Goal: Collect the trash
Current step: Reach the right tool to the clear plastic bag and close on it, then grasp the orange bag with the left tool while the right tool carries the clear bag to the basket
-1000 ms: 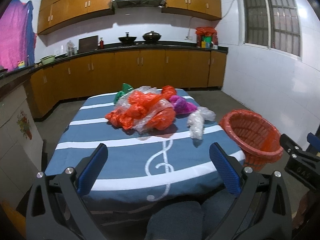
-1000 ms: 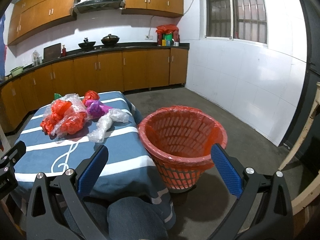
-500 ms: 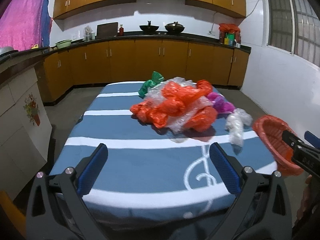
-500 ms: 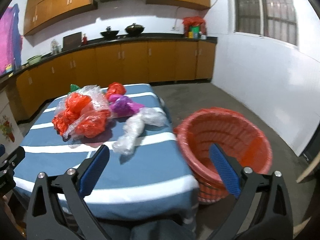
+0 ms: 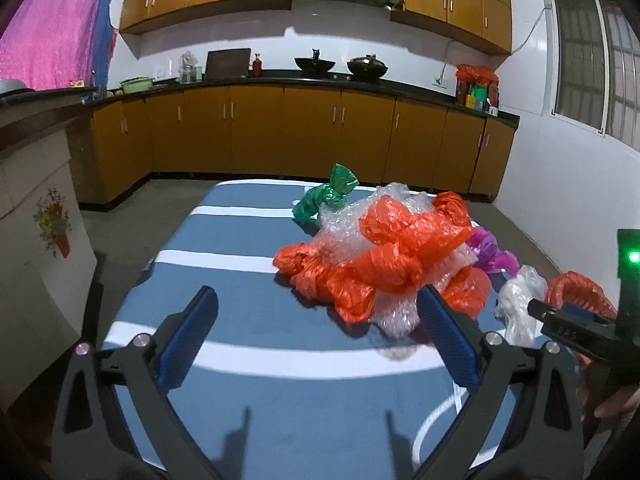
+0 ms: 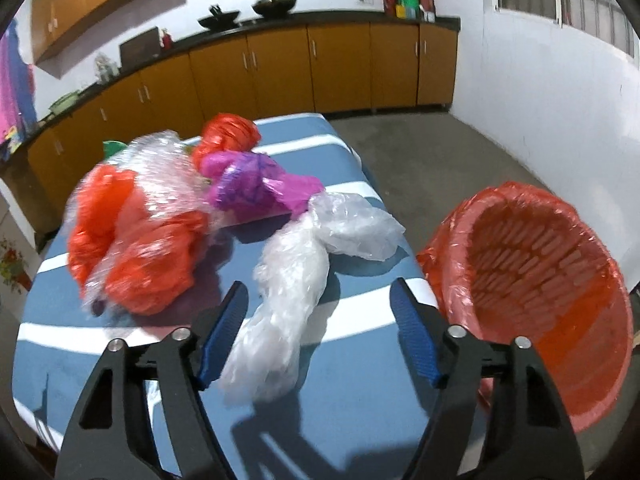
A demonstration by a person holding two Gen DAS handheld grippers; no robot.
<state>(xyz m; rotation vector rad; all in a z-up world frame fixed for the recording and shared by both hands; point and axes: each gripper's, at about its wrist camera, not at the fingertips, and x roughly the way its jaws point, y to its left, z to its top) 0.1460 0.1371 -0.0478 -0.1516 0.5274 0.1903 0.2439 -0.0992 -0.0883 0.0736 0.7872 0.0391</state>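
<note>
Clear crinkled plastic bag (image 6: 296, 288) btwn closing, untouching jaws of right hand-held gripper (image 6: 318, 316); left hand-held gripper (image 5: 316, 320) wide open.

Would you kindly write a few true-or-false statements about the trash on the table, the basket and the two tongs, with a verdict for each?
1. The clear plastic bag lies between the pads of the right tongs. True; the jaws have just been closing, but the pads do not yet press on it.
2. The orange basket stands on the table. False: it stands on the floor beside the table's edge.
3. The left tongs grip an orange bag. False: they are open and hold nothing.
4. A green bag lies on the far side of the pile. True.
5. The basket already holds trash. False: no loose trash shows inside, only its liner.
</note>
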